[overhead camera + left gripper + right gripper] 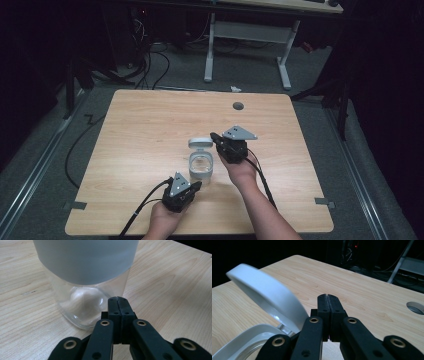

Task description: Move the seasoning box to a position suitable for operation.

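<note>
Jar (201, 167) sits mid-table (150, 125) in the high view, lid (200, 143) flipped up at its far side, my left gripper (196, 185) just on its near side and my right gripper (214, 136) right beside the lid. Left gripper view: jaws pressed together on nothing, tips by the jar's (85, 290) glass base. Right gripper view: jaws together too, empty, the open lid (267, 295) just left of them.
</note>
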Tool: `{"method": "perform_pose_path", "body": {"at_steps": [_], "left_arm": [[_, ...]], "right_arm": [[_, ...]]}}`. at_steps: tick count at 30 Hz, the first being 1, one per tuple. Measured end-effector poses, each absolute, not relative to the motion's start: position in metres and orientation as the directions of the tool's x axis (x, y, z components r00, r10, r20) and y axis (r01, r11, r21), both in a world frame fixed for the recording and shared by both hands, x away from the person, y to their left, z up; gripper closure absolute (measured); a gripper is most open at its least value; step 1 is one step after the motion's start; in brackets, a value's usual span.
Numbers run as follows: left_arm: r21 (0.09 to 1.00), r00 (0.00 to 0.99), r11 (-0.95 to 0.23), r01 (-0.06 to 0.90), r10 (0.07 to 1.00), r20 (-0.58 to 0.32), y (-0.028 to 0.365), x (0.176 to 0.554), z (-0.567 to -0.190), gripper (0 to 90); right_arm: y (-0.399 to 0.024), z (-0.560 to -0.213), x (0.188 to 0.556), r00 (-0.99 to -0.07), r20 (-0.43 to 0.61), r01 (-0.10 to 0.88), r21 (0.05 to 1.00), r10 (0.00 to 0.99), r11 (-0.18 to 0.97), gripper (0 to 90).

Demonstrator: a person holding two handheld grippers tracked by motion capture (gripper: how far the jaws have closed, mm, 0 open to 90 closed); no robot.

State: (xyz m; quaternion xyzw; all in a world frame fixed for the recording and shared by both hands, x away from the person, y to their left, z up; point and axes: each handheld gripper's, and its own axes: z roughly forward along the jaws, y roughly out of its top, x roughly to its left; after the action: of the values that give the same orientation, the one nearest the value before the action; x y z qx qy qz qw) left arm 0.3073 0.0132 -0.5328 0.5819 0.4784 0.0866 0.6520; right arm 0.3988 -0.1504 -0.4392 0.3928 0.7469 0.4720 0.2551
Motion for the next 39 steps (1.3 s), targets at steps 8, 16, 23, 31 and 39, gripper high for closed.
{"method": "perform_pose_path", "body": {"at_steps": [8, 16, 23, 31, 39], "left_arm": [[0.845, 0.531, 0.303, 0.442, 0.671, -0.518, 0.013, 0.307, -0.533, 90.0], [0.831, 0.538, 0.306, 0.465, 0.647, -0.54, 0.014, 0.307, -0.532, 89.7], [0.816, 0.563, 0.292, 0.498, 0.607, -0.561, 0.022, 0.3, -0.524, 89.8], [0.844, 0.568, 0.308, 0.44, 0.633, -0.527, 0.069, 0.303, -0.496, 83.2], [0.861, 0.443, 0.334, 0.383, 0.752, -0.489, 0.124, 0.325, -0.5, 79.1]], "right_arm": [[-0.15, -0.442, 0.385, -0.575, -0.011, 0.34, 0.906, 0.818, 0.252, 88.8], [-0.158, -0.445, 0.378, -0.571, -0.006, 0.347, 0.905, 0.821, 0.248, 88.4], [-0.169, -0.451, 0.375, -0.558, 0.019, 0.37, 0.901, 0.83, 0.228, 87.5], [-0.195, -0.465, 0.371, -0.515, 0.041, 0.408, 0.89, 0.856, 0.203, 86.4], [-0.219, -0.469, 0.37, -0.487, 0.04, 0.423, 0.885, 0.873, 0.195, 84.7]]}}
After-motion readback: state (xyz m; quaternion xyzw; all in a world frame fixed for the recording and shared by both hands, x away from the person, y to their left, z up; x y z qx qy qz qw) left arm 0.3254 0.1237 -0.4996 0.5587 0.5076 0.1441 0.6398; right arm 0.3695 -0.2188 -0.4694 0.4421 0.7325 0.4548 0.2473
